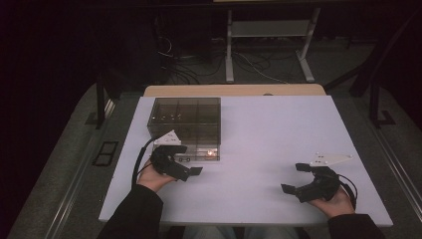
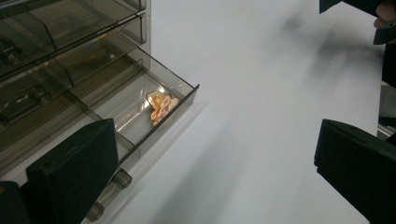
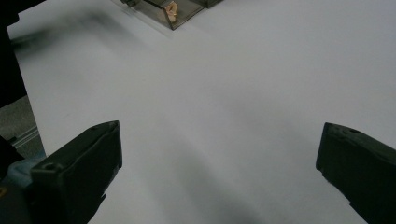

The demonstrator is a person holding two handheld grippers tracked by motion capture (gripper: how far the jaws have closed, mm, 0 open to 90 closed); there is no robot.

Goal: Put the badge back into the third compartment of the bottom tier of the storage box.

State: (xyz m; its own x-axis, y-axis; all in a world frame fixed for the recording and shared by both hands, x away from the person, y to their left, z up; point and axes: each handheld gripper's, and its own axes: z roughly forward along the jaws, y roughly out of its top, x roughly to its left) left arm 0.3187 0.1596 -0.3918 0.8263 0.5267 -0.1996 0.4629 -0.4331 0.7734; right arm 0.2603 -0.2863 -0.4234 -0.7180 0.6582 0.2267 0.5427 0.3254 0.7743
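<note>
A smoky transparent drawer cabinet (image 1: 186,122) stands on the white table (image 1: 278,129), left of centre. Its bottom drawer (image 2: 154,116) is pulled out, and a small orange and pink object (image 2: 160,106) lies in the drawer's front corner; the same object (image 1: 211,153) glints in the high view and shows far off in the right gripper view (image 3: 172,10). My left gripper (image 1: 188,162) hovers just in front of the drawer, jaws wide apart and empty. My right gripper (image 1: 294,178) rests over bare table near the front right, open and empty too.
The cabinet's upper drawers (image 2: 56,42) are closed and hold dim small items. A wooden strip (image 1: 234,90) edges the table's far side. Beyond it stand a white desk frame (image 1: 268,45) and cables on the dark floor. Bare table surface lies between the two grippers.
</note>
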